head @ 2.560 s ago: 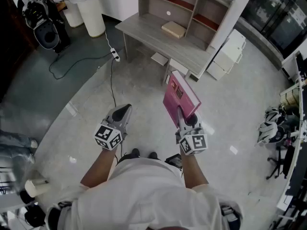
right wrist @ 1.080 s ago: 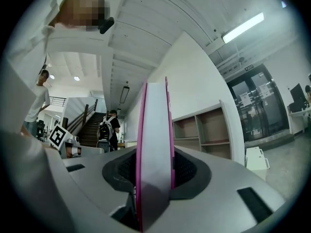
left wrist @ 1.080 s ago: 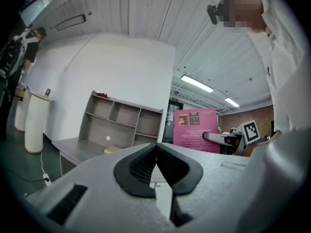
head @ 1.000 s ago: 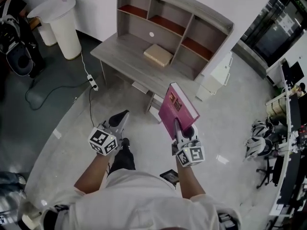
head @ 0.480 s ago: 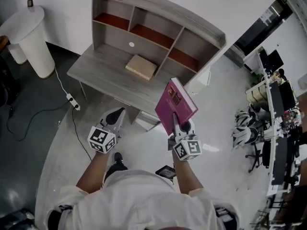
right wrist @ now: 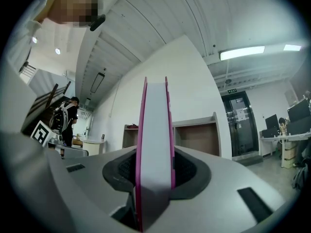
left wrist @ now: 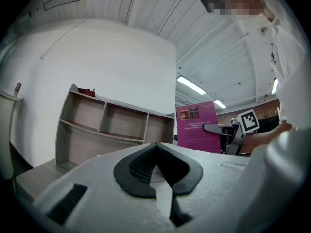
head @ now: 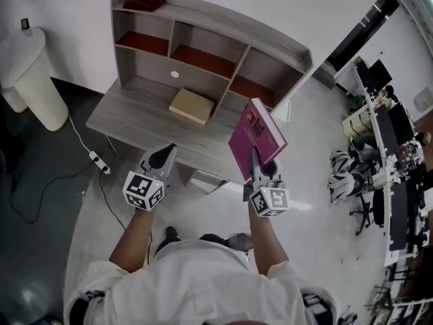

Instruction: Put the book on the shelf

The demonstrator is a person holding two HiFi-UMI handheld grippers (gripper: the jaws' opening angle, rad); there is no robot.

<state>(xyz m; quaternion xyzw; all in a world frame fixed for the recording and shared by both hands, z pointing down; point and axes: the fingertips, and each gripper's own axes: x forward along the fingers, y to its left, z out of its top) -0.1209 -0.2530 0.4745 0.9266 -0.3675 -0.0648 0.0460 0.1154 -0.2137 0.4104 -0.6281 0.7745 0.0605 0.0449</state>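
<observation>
**Book in the air, short of the shelf**

Grips the book (head: 256, 135) in the right claw (head: 255, 164), pads pressed on both covers at the bottom edge, pink cover upright and leaning a little. Holds it in the air near the front edge of the counter (head: 128, 117), clearly apart from the shelf (head: 203, 42) at the back. Carries nothing in the left claw (head: 161, 158), closed tip to tip.

Looks stiff, flat and fairly slim, probably of moderate weight. Taken this low, with most of it above the pads, likely to lever or swing if tilted fast. Probably smooth-covered, so apt to slide in a loose pinch. Best held as here, low on the covers, leaving the top edge free to enter a compartment first. May need turning if the opening is lower than the book is tall.

From the head view, gives the layout: the open compartments, a tan box (head: 191, 105) lying on the counter, a dark red item (head: 142, 3) on the shelf's top. Hides the pad contact, though. From the right gripper view, shows the white page edge pinched between both pads, plus a person with a backpack (right wrist: 65, 115) and a dark door (right wrist: 240, 125). From the left gripper view, confirms the meeting jaws and shows the printed cover side-on.
</observation>
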